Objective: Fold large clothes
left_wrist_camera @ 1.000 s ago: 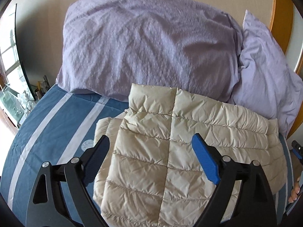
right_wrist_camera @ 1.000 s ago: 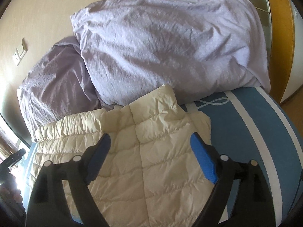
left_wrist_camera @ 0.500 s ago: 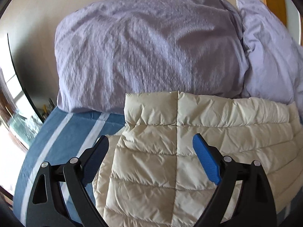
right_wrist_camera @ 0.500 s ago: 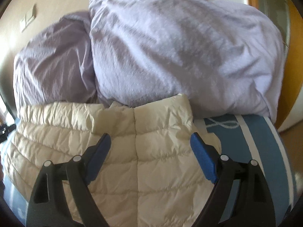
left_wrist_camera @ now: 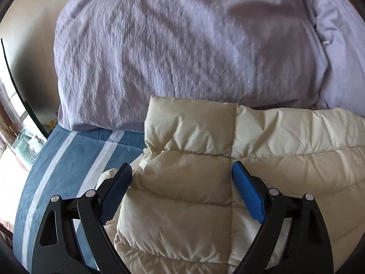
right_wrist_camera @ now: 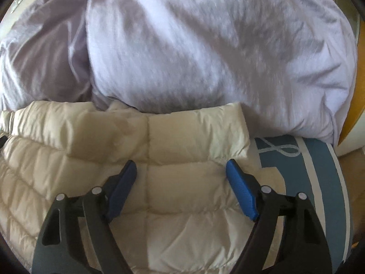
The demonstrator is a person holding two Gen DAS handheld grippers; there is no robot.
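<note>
We see lilac pillows (left_wrist_camera: pixel 182 52) piled against a beige wall (left_wrist_camera: pixel 29 34), on a blue-and-white striped bedspread (left_wrist_camera: pixel 75 150).

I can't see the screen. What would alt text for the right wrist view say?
A cream quilted puffer jacket lies on a blue, white-striped bedspread, its far edge against two lilac pillows. The right gripper is over it, blue-padded fingers spread wide, holding nothing.
</note>
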